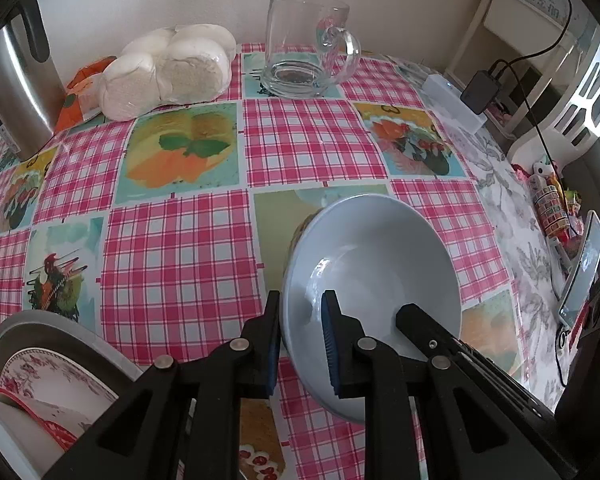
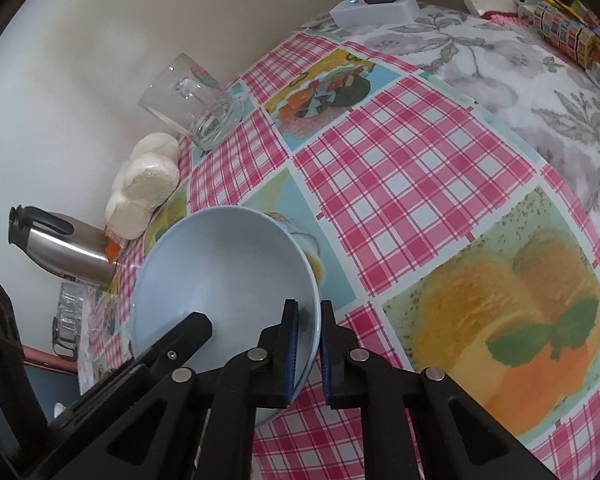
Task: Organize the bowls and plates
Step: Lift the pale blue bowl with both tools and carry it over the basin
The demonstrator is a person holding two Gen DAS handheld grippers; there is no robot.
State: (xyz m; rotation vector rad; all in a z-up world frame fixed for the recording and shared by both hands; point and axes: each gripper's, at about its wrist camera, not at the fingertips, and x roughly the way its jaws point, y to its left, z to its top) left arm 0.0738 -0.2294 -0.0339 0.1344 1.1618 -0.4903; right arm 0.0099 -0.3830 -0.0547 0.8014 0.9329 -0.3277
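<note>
A pale blue bowl (image 1: pixel 380 248) (image 2: pixel 228 264) is tilted over the checked tablecloth (image 1: pixel 180 264), gripped from two sides. My left gripper (image 1: pixel 302 308) is shut on its left rim, one pad inside and one outside. My right gripper (image 2: pixel 309 312) is shut on the opposite rim in the same way. A finger (image 1: pixel 420 322) of the right gripper reaches into the bowl in the left wrist view, and a left-gripper finger (image 2: pixel 196 328) shows in the right wrist view. Bottom left, a stack holds a floral plate (image 1: pixel 60 372) on a grey plate (image 1: pixel 40 320), with a red-rimmed dish (image 1: pixel 20 408) in front.
A glass mug (image 1: pixel 304 48) stands at the back by the wall, beside a bag of white buns (image 1: pixel 168 68) and a steel kettle (image 1: pixel 16 80). A white box (image 1: pixel 452 100) with a charger sits at the back right. A phone (image 1: pixel 584 264) leans beyond the table's right edge.
</note>
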